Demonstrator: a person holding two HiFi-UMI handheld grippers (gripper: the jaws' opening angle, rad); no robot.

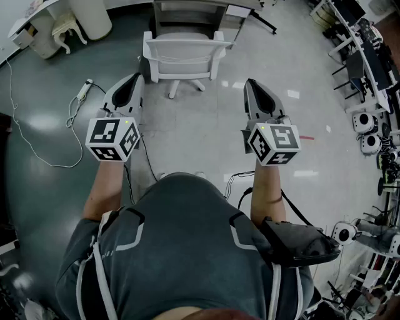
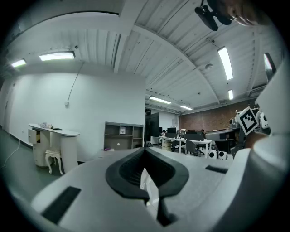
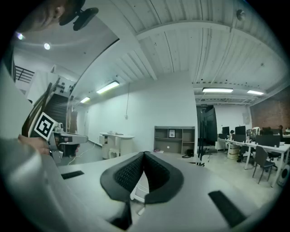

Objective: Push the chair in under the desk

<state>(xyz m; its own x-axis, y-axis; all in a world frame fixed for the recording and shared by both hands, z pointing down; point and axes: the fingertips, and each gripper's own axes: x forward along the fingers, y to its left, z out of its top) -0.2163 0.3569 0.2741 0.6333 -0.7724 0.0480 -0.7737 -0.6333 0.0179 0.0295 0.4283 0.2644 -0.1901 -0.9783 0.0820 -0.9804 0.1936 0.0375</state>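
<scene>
A white office chair (image 1: 184,55) stands on the floor ahead of me, its backrest toward me and its seat toward a grey desk (image 1: 187,7) at the top of the head view. My left gripper (image 1: 135,80) is held in the air short of the chair's left side, jaws shut and empty. My right gripper (image 1: 252,86) hangs level with it to the right of the chair, also shut and empty. Neither touches the chair. Through each gripper's closed jaws a sliver of the white chair (image 2: 147,183) (image 3: 138,190) shows.
A white cable with a power strip (image 1: 83,91) trails over the floor at left. A white side table (image 1: 65,28) and round column stand at the back left. Desks, chairs and robot parts (image 1: 365,134) line the right side. A shelf unit (image 3: 174,138) stands by the far wall.
</scene>
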